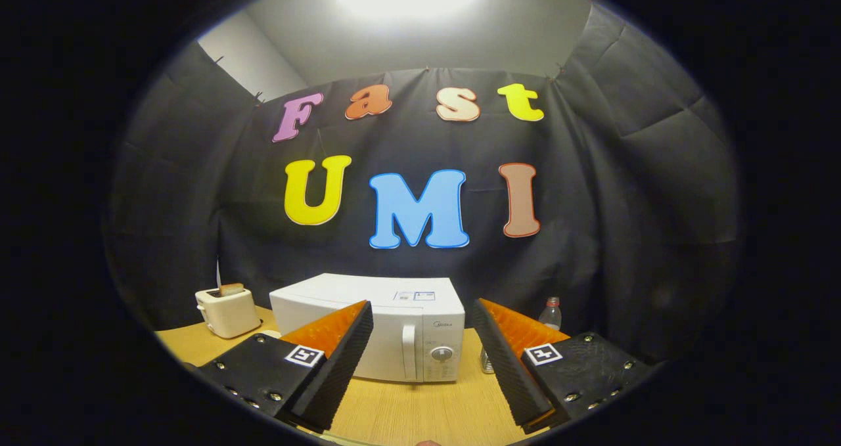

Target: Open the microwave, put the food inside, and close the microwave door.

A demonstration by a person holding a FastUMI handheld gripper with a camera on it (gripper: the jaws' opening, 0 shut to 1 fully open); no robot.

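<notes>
A white microwave [401, 321] stands on the wooden table [420, 406], just beyond my fingers, with its door shut. Its vertical handle [409, 352] and a round knob [441, 353] sit on the right part of its front. My gripper [424, 347] hovers above the table in front of it, open, with nothing between the fingers. The left finger [335, 360] covers part of the microwave's door. A toaster [228, 311] with a slice of bread [230, 289] sticking out of it stands to the left of the microwave.
A clear plastic bottle [550, 314] stands to the right of the microwave, partly hidden by my right finger [509, 360]. Black cloth walls close the booth behind and at both sides. Bare table lies between the fingers and the microwave.
</notes>
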